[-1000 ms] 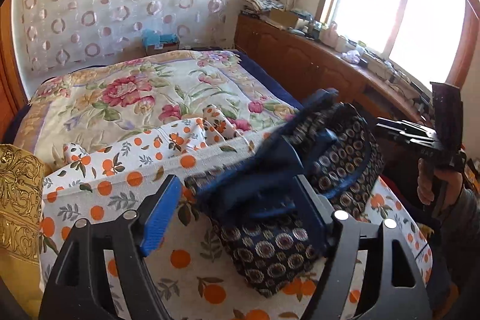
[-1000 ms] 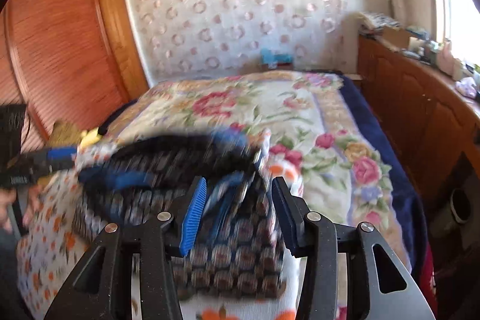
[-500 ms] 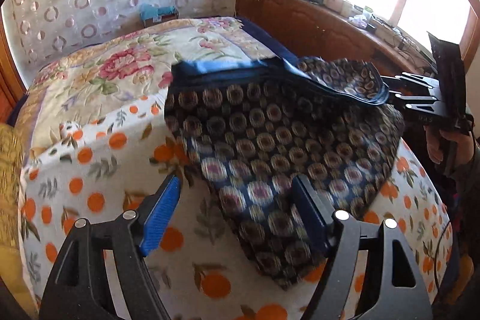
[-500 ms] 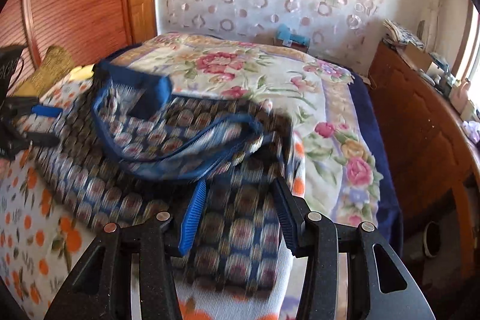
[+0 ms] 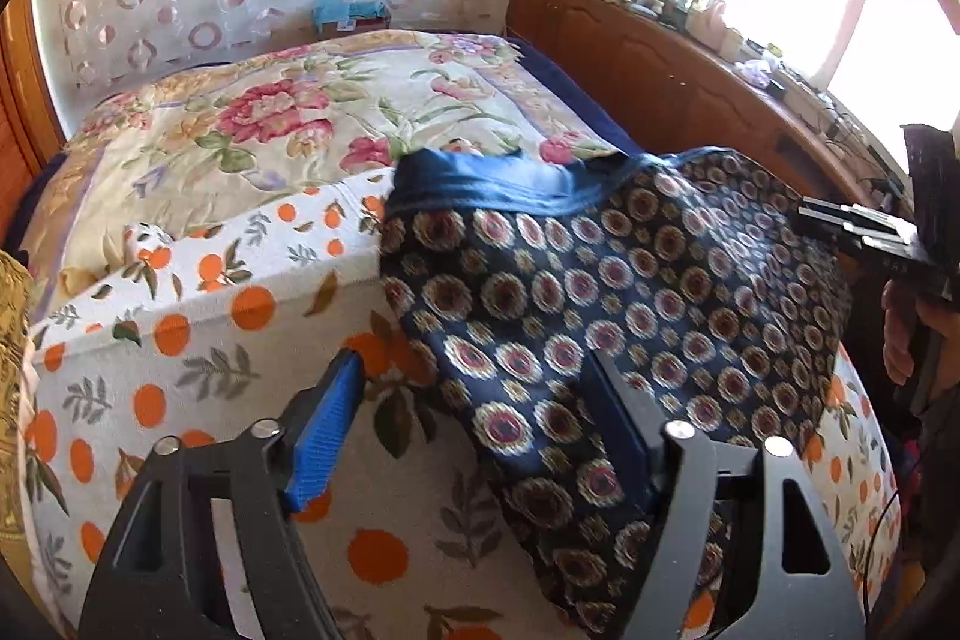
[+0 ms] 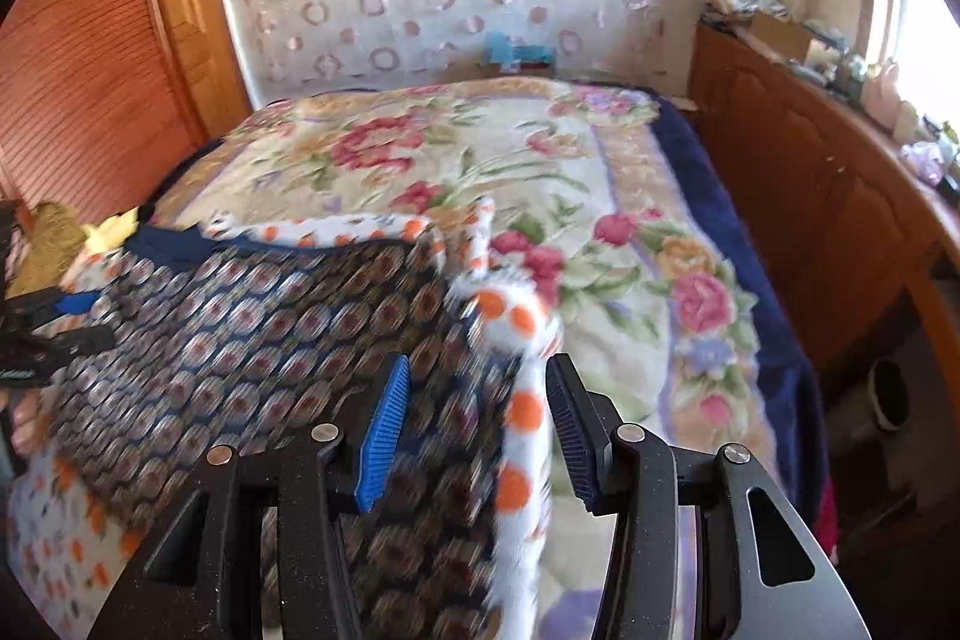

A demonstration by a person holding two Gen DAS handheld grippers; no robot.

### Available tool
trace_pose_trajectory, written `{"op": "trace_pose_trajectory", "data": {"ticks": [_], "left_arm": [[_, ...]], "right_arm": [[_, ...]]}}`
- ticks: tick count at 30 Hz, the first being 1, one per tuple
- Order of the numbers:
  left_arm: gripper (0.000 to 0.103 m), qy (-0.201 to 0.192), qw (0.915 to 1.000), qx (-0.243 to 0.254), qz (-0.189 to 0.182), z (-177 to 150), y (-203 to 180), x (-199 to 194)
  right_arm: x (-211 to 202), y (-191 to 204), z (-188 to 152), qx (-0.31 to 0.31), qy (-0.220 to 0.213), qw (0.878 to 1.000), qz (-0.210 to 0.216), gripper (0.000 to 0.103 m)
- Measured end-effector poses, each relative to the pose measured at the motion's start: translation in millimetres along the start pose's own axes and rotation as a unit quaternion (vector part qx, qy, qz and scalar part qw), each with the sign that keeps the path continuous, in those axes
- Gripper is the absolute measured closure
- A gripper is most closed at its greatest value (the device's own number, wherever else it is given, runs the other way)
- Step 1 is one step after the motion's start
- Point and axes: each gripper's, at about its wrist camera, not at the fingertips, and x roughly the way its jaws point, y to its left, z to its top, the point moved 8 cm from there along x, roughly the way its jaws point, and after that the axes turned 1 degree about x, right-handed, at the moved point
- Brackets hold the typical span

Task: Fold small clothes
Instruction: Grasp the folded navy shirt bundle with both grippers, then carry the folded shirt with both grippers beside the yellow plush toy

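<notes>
A small dark navy garment [image 5: 630, 292] lies spread out on the bed, on top of a white cloth printed with orange dots and green leaves. It is covered all over in rows of round gold and maroon medallions. A plain blue band [image 5: 498, 187] runs along its far edge, a little rumpled and turned up. The cloth lies mostly flat, with soft ripples across the middle. One corner tapers toward the near edge of the bed. From the other side [image 6: 258, 334], its far blue edge sits just below a bunched ridge of the dotted cloth, and its right side reaches the cloth's folded-up edge.
</notes>
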Motion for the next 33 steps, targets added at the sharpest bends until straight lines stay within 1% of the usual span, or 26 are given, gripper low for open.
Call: {"op": "trace_pose_trajectory", "data": {"ticks": [1,2,4,6,7,9,11,12,14,15,16,17,18,19,20,21,22,23,27,28,30,33], "left_arm": [[0.037,0.005,1.0,-0.002,-0.003,0.3,-0.2,1.9],[0.038,0.01,0.9999,-0.008,-0.008,-0.1,-0.1,4.7],[0.042,0.009,0.9997,-0.017,-0.012,1.1,-0.7,7.3],[0.044,0.01,0.9997,-0.019,-0.012,2.3,-2.9,8.6],[0.048,0.012,0.9995,-0.022,-0.02,1.9,-5.7,9.0],[0.052,0.015,0.9992,-0.022,-0.031,1.4,-10.7,9.7],[0.052,0.016,0.9993,-0.015,-0.031,-0.8,-14.8,9.7],[0.052,0.016,0.9993,-0.014,-0.032,-2.1,-16.0,9.0],[0.055,0.017,0.999,-0.016,-0.037,-2.4,-16.1,10.1],[0.064,0.019,0.9987,-0.019,-0.042,-2.7,-17.1,10.6],[0.076,0.021,0.9983,-0.023,-0.05,-2.6,-18.2,11.4],[0.083,0.026,0.9975,-0.027,-0.061,-2.7,-20.1,12.6],[0.092,0.029,0.9967,-0.03,-0.07,-3.2,-22.2,13.9],[0.095,0.026,0.9968,-0.027,-0.071,-2.8,-24.6,12.7],[0.095,0.02,0.9968,-0.023,-0.073,-2.3,-27.3,9.4],[0.096,0.014,0.9968,-0.02,-0.076,-1.2,-30.4,5.1],[0.096,0.002,0.9966,-0.017,-0.081,1.3,-33.9,-2.8],[0.096,-0.007,0.9963,-0.015,-0.085,2.6,-36.8,-9.9],[0.097,-0.051,0.9941,0.001,-0.095,12.2,-44.9,-53.1],[0.097,-0.065,0.9932,0.004,-0.096,14.3,-45.4,-69.0],[0.097,-0.09,0.9916,0.006,-0.092,16.4,-41.4,-95.3],[0.097,-0.121,0.9892,-0.001,-0.083,15.1,-23.9,-133.0]], "right_arm": [[-2.2,-2.5,-6.8,0.002,0.006,1.0,0.008,0.044],[-1.9,-8.8,-10.6,0.006,0.013,1.0,0.012,0.043],[-1.7,-11.6,-19.9,0.019,0.035,0.999,0.021,0.042],[0.9,-13.8,-25.6,0.033,0.047,0.998,0.033,0.042],[3.4,-16.3,-28.2,0.038,0.055,0.997,0.036,0.041],[12.9,-21.0,-31.1,0.047,0.069,0.996,0.044,0.041],[17.4,-21.9,-31.8,0.052,0.076,0.994,0.053,0.041],[19.0,-25.0,-26.0,0.05,0.074,0.995,0.053,0.041],[15.4,-21.9,-24.1,0.045,0.073,0.994,0.06,0.041],[16.1,-20.2,-24.9,0.04,0.073,0.995,0.061,0.042],[14.9,-18.8,-25.7,0.035,0.073,0.995,0.059,0.042],[8.8,-16.9,-26.0,0.033,0.073,0.995,0.059,0.05],[9.7,-14.2,-25.7,0.029,0.073,0.995,0.063,0.057],[12.5,-11.5,-27.4,0.024,0.075,0.994,0.07,0.065],[11.6,-10.5,-27.5,0.021,0.076,0.994,0.07,0.083],[10.8,-9.4,-27.5,0.018,0.078,0.993,0.082,0.09],[8.7,-6.2,-27.1,0.013,0.074,0.993,0.09,0.093],[5.8,-5.5,-25.5,0.003,0.067,0.994,0.081,0.094],[-18.5,5.7,-10.8,-0.025,0.022,0.997,0.074,0.095],[-25.6,11.8,-5.3,-0.035,0.01,0.997,0.074,0.095],[-39.4,28.9,7.1,-0.059,-0.011,0.995,0.074,0.096],[-52.1,55.5,23.6,-0.088,-0.034,0.992,0.079,0.096]]}}
